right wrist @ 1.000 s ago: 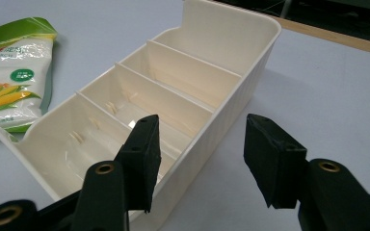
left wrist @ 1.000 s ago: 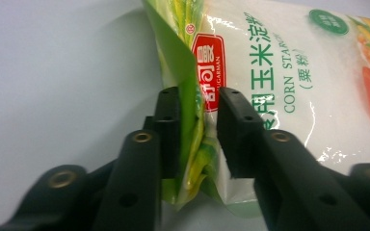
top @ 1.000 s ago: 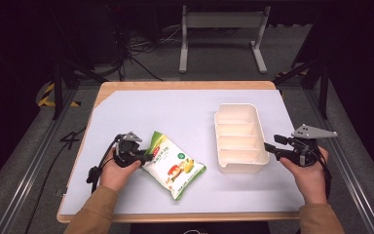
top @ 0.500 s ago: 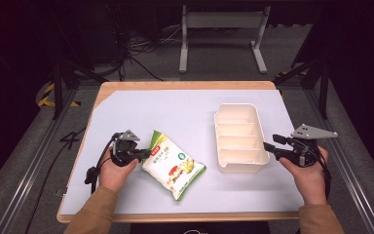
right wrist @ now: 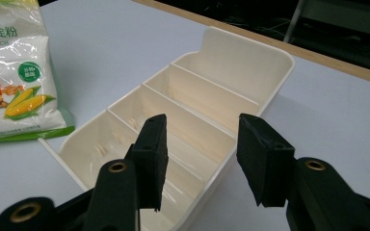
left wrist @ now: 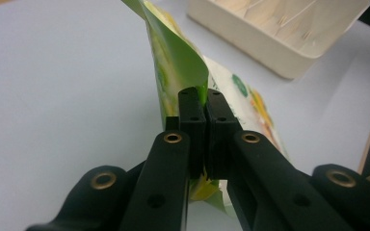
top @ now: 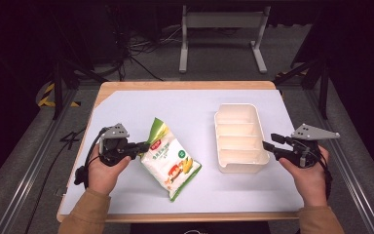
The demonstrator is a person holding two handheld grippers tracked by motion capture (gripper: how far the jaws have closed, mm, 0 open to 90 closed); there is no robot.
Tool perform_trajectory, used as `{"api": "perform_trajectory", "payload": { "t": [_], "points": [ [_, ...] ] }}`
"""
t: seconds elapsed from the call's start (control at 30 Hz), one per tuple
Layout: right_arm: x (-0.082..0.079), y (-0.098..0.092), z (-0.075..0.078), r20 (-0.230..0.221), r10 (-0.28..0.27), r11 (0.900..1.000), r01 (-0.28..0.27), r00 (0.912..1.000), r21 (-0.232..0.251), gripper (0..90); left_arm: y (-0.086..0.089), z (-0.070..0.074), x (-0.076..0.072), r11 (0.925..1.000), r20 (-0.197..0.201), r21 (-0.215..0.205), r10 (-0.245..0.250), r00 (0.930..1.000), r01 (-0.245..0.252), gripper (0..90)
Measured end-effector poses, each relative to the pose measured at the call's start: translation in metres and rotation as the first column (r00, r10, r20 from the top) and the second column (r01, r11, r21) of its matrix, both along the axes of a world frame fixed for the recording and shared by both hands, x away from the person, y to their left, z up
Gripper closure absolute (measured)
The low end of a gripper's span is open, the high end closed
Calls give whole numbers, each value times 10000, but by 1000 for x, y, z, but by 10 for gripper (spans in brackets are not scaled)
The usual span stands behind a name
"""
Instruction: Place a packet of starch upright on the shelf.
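The left gripper [top: 143,145] has its jaws pressed together on the upper left edge of the corn starch bag [top: 171,163]. In the left gripper view the two black pads [left wrist: 193,126] meet on a fold of the green and yellow film, which stands up from between them and curls over above the tips; the rest of the bag [left wrist: 250,103] runs away beyond and to the right of the jaws. From the high view the bag's pinched end is raised off the white table cover [top: 141,109], while its lower end, toward the person and to the right of this gripper, rests on the cover.

The right gripper [top: 268,145] sits at the right long side of the cream divided tray [top: 260,127], near the corner closest to the person. Its jaws have just been closing, yet they stand apart, and in the right gripper view the tray's near wall [right wrist: 207,190] rises between the two pads [right wrist: 151,151] without either one pressing on it. The tray's four compartments stretch away ahead of these jaws. The bag [right wrist: 14,72] lies well off to their left, apart from the tray.

The tray stands between the two grippers, just beside the right one and well apart from the left.
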State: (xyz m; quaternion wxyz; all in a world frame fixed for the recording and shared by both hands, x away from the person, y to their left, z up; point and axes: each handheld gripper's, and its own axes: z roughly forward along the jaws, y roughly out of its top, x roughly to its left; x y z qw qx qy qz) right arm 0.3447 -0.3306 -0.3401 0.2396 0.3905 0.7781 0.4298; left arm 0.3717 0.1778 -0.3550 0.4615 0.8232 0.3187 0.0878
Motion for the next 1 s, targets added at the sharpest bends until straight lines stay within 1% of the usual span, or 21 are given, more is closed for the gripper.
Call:
{"api": "perform_trajectory", "payload": {
  "t": [0.07,0.1,0.13,0.17,0.2,0.23,0.27,0.3,0.37,0.43,0.47,0.5,0.57,0.6,0.67,0.77,0.8,0.9,1.0],
  "points": [
    [-1,1,1,66,54,10000,-54,10000,-9,540,1,7,-4,10000,210,-78,-55,9998,57,883],
    [-1,1,1,66,54,10000,-54,10000,-9,540,1,7,-4,10000,210,-78,-55,9998,57,883],
    [-1,2,2,74,85,10000,-85,9999,-17,540,1,10,-7,9999,343,-125,-104,9994,108,883],
    [-2,3,2,88,111,9999,-111,9999,-15,540,1,13,-9,9998,377,-170,-133,9992,139,883],
    [-2,4,3,102,134,9999,-134,9999,-17,540,1,16,-11,9997,534,-133,-187,9984,194,883],
    [-2,5,3,114,184,9998,-184,9998,-29,541,1,19,-13,9995,561,-149,-276,9980,285,883],
    [-2,8,4,137,269,9996,-269,9995,-47,541,1,23,-16,9993,735,-167,-335,9967,348,883],
    [-2,8,4,137,269,9996,-269,9995,-47,541,1,23,-16,9993,735,-167,-335,9967,348,883],
    [-3,10,4,105,341,9994,-340,9994,-55,541,1,29,-20,9991,992,-68,-412,9942,421,884],
    [-3,13,5,139,439,9990,-438,9989,-62,541,3,35,-25,9986,1191,-79,-509,9916,522,885],
    [-4,14,5,129,502,9987,-502,9987,-49,542,3,35,-25,9986,1191,-79,-509,9916,522,885],
    [-4,15,6,137,534,9986,-534,9985,-41,543,4,39,-27,9981,1303,-184,-567,9899,596,885],
    [-4,17,6,158,598,9982,-598,9981,-27,543,4,40,-28,9979,1325,-216,-583,9895,617,885],
    [-5,19,6,182,676,9977,-675,9975,-43,543,5,41,-29,9978,1411,-250,-575,9883,616,886],
    [-5,24,7,157,895,9960,-896,9959,36,543,6,43,-30,9976,1424,-313,-561,9882,612,886],
    [-5,31,9,198,1139,9935,-1138,9933,-20,542,9,46,-32,9975,1514,-400,-524,9871,590,886],
    [-5,35,10,196,1273,9918,-1274,9917,62,542,10,47,-32,9974,1566,-439,-493,9864,568,886],
    [-6,48,14,241,1649,9863,-1649,9860,-10,538,13,52,-35,9968,1779,-550,-478,9829,585,886],
    [-6,63,16,219,2125,9771,-2123,9769,-110,530,15,57,-39,9960,2003,-624,-504,9784,641,886]
  ]
}}
